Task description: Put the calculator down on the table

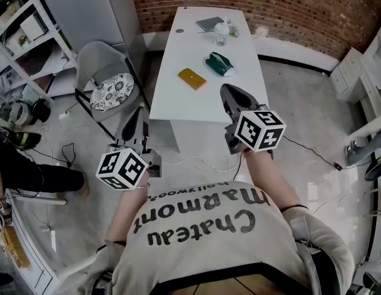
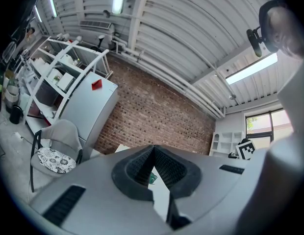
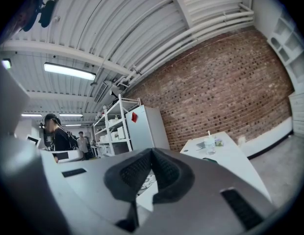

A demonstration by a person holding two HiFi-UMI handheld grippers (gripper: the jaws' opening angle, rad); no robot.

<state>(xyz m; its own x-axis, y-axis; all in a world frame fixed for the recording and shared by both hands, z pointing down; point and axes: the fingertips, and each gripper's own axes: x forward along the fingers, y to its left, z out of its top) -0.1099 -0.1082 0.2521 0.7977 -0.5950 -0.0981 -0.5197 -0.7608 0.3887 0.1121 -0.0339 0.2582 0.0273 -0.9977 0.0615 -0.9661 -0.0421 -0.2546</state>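
Note:
A long white table [image 1: 178, 100] stands ahead of me. On it lies a flat yellow rectangular thing [image 1: 192, 78], which may be the calculator, with a dark green object [image 1: 219, 63] just beyond it to the right. My left gripper [image 1: 139, 111] hangs over the floor to the left of the table's near end, shut and empty; its pads meet at the tips [image 2: 153, 149]. My right gripper [image 1: 230, 91] is over the table's near right corner, also shut with nothing in it [image 3: 152, 151]. Both are well short of the yellow thing.
A grey tablet [image 1: 209, 23] and a clear plastic cup [image 1: 220, 33] sit at the table's far end. A grey chair with a patterned cushion [image 1: 112, 90] stands left of the table. Shelving [image 1: 24, 35], a white cabinet [image 1: 95, 8], floor cables [image 1: 313, 155] and a brick wall [image 1: 289, 8] surround it.

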